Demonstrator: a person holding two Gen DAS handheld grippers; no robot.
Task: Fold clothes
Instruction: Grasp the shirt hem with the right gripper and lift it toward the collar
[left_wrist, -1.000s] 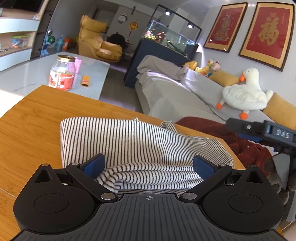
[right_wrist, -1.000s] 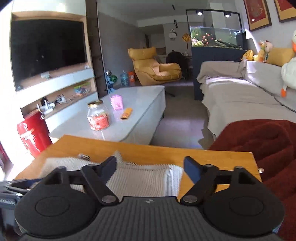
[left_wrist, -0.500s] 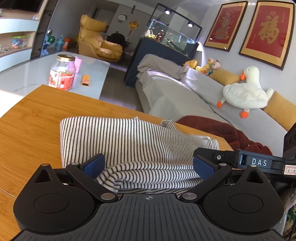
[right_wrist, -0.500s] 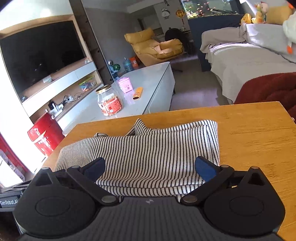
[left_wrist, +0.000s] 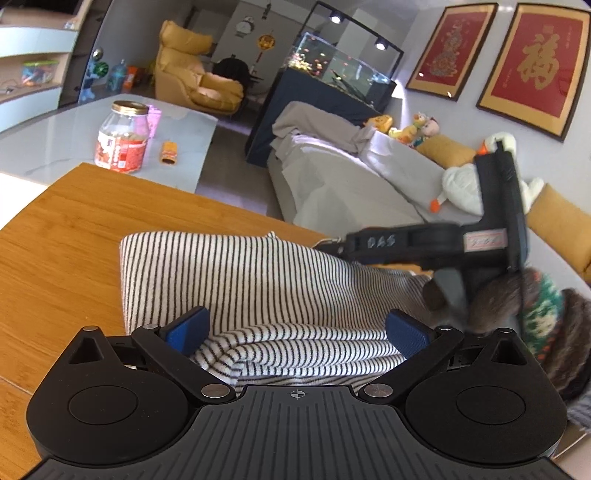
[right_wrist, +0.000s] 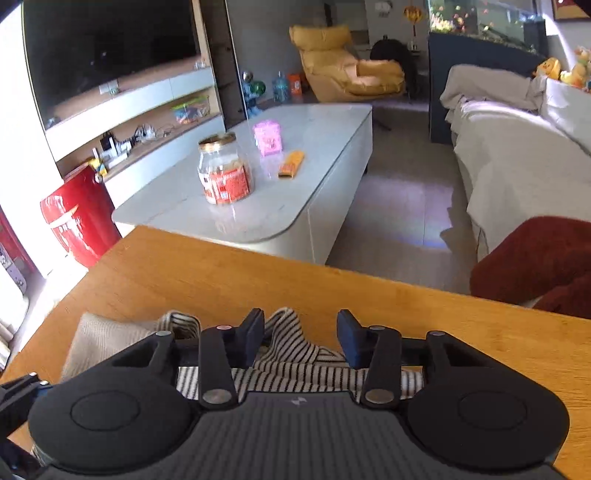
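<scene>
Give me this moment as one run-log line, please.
left gripper: open over striped shirt | right gripper: closing, shirt between jaws | wooden table

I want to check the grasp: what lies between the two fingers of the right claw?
In the right wrist view, striped cloth lies between the closing right claw.

Home living room, sofa (left_wrist: 343, 184), television (right_wrist: 107, 48), fish tank (left_wrist: 332, 70), armchair (right_wrist: 343, 62)

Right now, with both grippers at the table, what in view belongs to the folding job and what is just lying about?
Job:
striped garment
wooden table
left gripper, jaws open
right gripper, jaws closing over the garment's edge

Lying about:
jar
pink box
orange packet
red blanket
</scene>
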